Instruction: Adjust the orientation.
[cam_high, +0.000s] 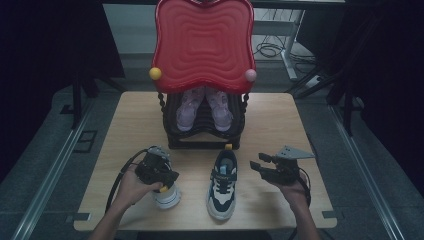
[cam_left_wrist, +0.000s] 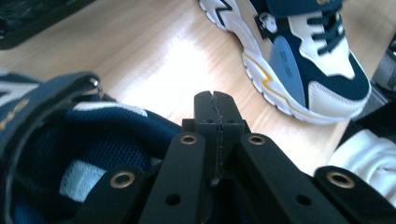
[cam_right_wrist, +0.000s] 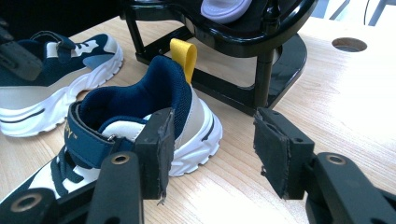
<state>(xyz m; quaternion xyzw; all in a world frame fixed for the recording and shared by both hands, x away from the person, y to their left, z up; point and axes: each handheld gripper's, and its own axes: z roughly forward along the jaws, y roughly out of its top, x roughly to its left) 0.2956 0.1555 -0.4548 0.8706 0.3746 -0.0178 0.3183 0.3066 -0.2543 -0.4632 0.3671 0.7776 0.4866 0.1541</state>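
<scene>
Two navy, white and beige sneakers lie on the wooden table (cam_high: 280, 125). One sneaker (cam_high: 223, 182) sits in the middle front, its heel with a yellow pull tab (cam_right_wrist: 184, 56) towards the rack. The other sneaker (cam_high: 167, 196) is at the front left, under my left gripper (cam_high: 165, 182). That gripper (cam_left_wrist: 217, 116) is shut, pads pressed together with nothing seen between them, just above this sneaker's navy opening (cam_left_wrist: 70, 140). My right gripper (cam_high: 257, 167) stands open to the right of the middle sneaker (cam_right_wrist: 140, 116). Its pads (cam_right_wrist: 159, 149) are apart and hold nothing.
A black shoe rack (cam_high: 205, 135) with a red wavy top (cam_high: 202, 42) stands at the table's back middle and holds a pair of purple shoes (cam_high: 191, 110). Its base (cam_right_wrist: 261, 60) is just behind the middle sneaker. A round hole (cam_right_wrist: 349, 44) is in the tabletop.
</scene>
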